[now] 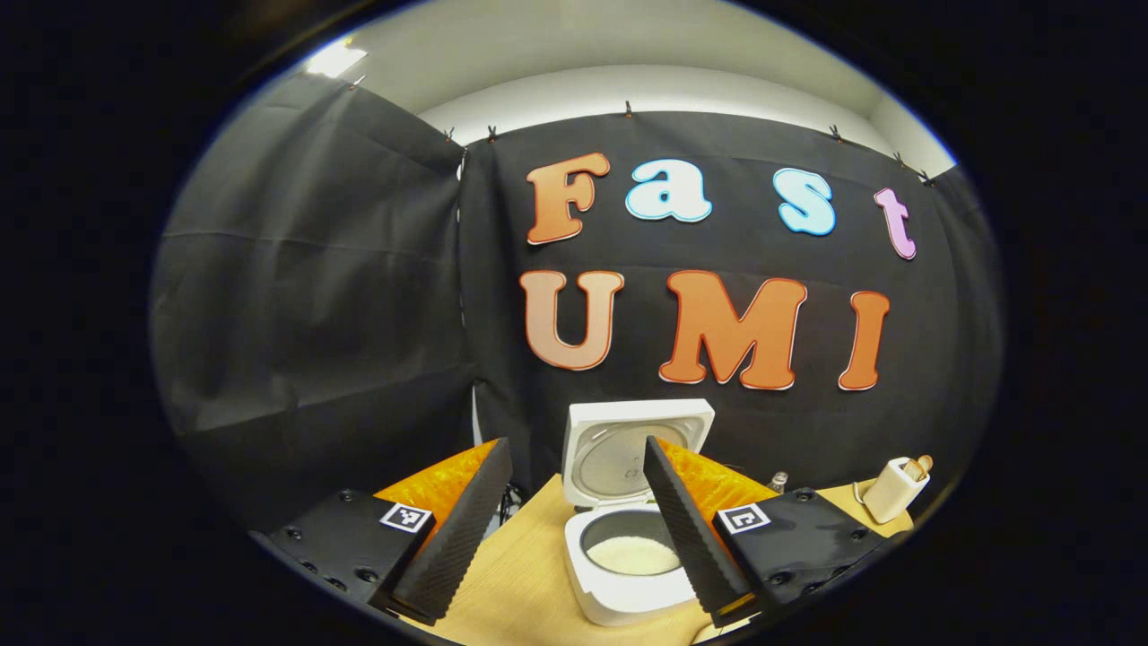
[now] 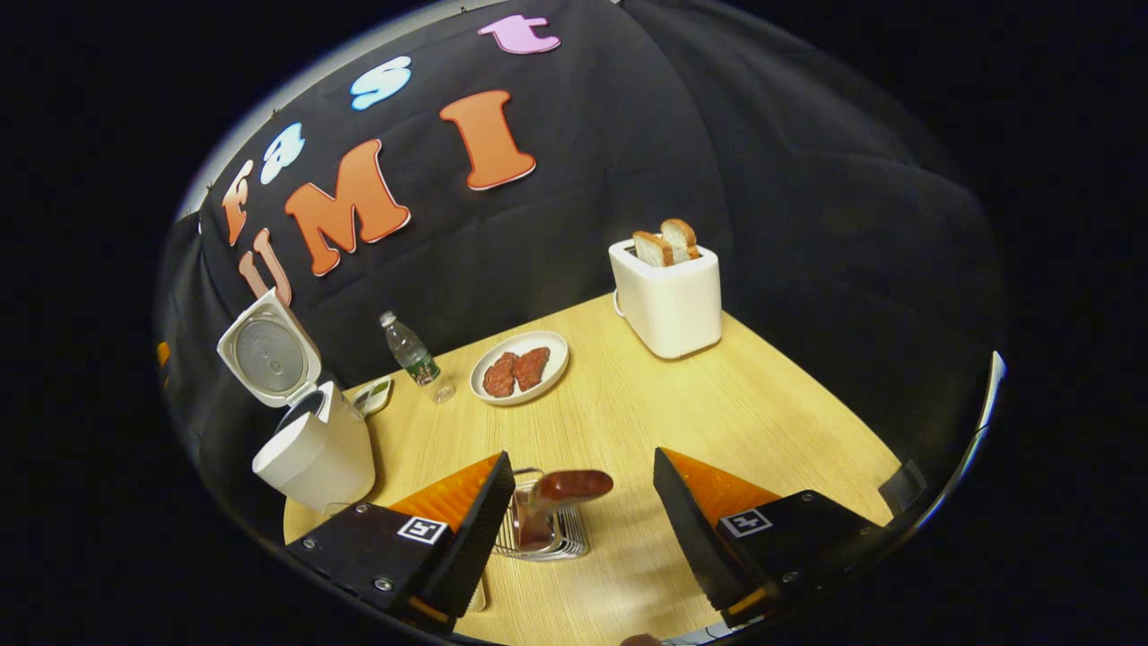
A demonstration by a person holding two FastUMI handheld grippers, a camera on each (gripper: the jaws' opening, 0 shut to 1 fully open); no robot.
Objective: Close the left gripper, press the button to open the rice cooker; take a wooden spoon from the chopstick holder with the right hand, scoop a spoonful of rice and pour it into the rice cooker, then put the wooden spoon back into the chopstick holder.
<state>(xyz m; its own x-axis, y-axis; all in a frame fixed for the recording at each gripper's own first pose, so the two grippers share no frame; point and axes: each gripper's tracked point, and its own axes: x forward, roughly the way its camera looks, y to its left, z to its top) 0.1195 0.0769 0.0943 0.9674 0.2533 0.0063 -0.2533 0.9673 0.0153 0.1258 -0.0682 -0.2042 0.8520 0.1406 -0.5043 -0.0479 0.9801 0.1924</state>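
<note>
Black cloth walls (image 1: 314,296) on 2 sides w/ a seam at the corner, clipped along the top. White ceiling (image 1: 628,63) above, 1 bright light (image 1: 334,59) upper left. Light wood bench (image 2: 717,404) w/ visible grain.

Rice cooker (image 2: 314,453) lid stands raised, pot mouth unobstructed from above. Bare surface (image 2: 717,422) lies between toaster (image 2: 668,301), plate (image 2: 520,366) and chopstick holder (image 2: 538,529).

The chopstick holder (image 2: 538,525) sits partly hidden behind a finger (image 2: 471,529).
</note>
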